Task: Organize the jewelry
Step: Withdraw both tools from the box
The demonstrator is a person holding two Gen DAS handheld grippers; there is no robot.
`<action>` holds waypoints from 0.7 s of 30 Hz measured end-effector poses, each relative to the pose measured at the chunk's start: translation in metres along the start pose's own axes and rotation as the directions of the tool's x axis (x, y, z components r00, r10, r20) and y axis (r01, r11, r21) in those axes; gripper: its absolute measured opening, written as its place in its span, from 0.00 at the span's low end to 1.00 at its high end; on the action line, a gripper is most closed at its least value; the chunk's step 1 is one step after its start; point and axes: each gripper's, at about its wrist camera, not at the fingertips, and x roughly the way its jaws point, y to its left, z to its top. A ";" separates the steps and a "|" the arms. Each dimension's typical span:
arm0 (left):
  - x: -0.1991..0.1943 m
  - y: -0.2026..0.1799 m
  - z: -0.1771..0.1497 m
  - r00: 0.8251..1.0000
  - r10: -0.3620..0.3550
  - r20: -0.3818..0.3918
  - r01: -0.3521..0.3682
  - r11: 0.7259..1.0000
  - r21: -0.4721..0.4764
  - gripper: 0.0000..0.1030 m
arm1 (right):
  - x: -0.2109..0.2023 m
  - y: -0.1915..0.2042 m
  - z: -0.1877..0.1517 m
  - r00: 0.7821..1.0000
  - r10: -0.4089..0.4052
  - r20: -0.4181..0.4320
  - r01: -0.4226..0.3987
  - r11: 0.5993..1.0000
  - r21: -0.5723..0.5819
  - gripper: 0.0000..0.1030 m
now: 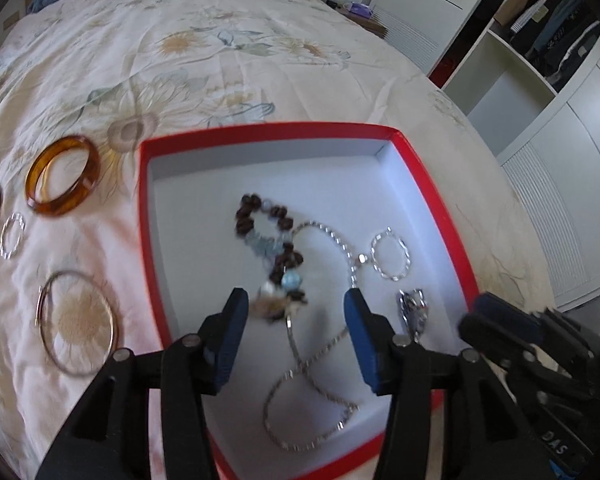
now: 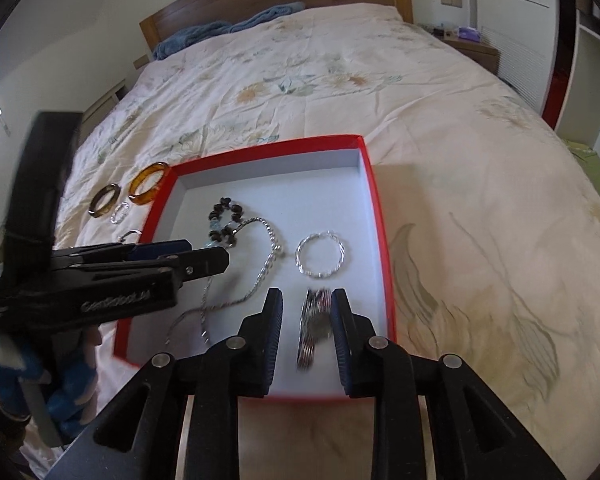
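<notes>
Left gripper [image 1: 296,320] jaws apart above beaded bracelet [image 1: 268,236], lying in red box [image 1: 148,216]; right gripper [image 2: 306,320] jaws apart around blurred bangle stack [image 2: 314,324], apparently released there for storage; amber bangle [image 1: 62,176] awaits on bedspread [image 1: 220,60].

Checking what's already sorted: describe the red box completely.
The red box is a shallow, open, roughly square tray, apparently cardboard: bright red rim and outer walls, plain white inside, no lid in view. It lies flat on the floral bedspread. Inside lie a dark beaded bracelet, a silver chain, a twisted silver hoop and a blurred stack of thin bangles. Both grippers hover over its near end. The amber bangle lies outside, beside its left wall.
</notes>
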 end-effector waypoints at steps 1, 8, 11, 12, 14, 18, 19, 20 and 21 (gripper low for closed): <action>-0.005 0.001 -0.003 1.000 -0.001 0.000 0.001 1.000 -0.008 0.46 | -0.007 0.001 -0.004 1.000 -0.002 0.005 0.002 1.000 0.005 0.28; -0.058 0.000 -0.038 0.997 0.011 0.072 -0.011 1.000 0.001 0.46 | -0.049 0.014 -0.029 0.999 -0.011 0.036 0.010 1.000 0.028 0.32; -0.086 -0.003 -0.061 0.993 0.047 0.111 -0.049 0.999 0.013 0.46 | -0.068 0.026 -0.041 0.999 -0.004 0.054 0.002 0.999 0.039 0.33; -0.098 -0.004 -0.071 0.990 0.062 0.130 -0.065 0.998 0.018 0.46 | -0.073 0.029 -0.045 0.998 -0.003 0.061 0.001 0.999 0.038 0.34; -0.117 -0.006 -0.085 0.983 0.086 0.163 -0.091 0.996 0.020 0.46 | -0.088 0.040 -0.055 0.997 -0.001 0.080 -0.003 0.999 0.039 0.35; -0.156 -0.008 -0.116 0.967 0.127 0.220 -0.130 0.991 0.002 0.46 | -0.112 0.058 -0.071 0.994 0.017 0.109 -0.021 0.999 0.035 0.36; -0.167 -0.008 -0.123 0.962 0.137 0.235 -0.142 0.990 0.002 0.46 | -0.119 0.065 -0.075 0.993 0.025 0.120 -0.029 0.999 0.032 0.36; -0.175 -0.009 -0.129 0.958 0.147 0.247 -0.153 0.988 0.003 0.46 | -0.125 0.069 -0.078 0.991 0.031 0.129 -0.035 0.999 0.029 0.36; -0.188 -0.010 -0.138 0.952 0.159 0.261 -0.166 0.986 0.007 0.46 | -0.133 0.076 -0.082 0.989 0.040 0.141 -0.043 0.999 0.023 0.36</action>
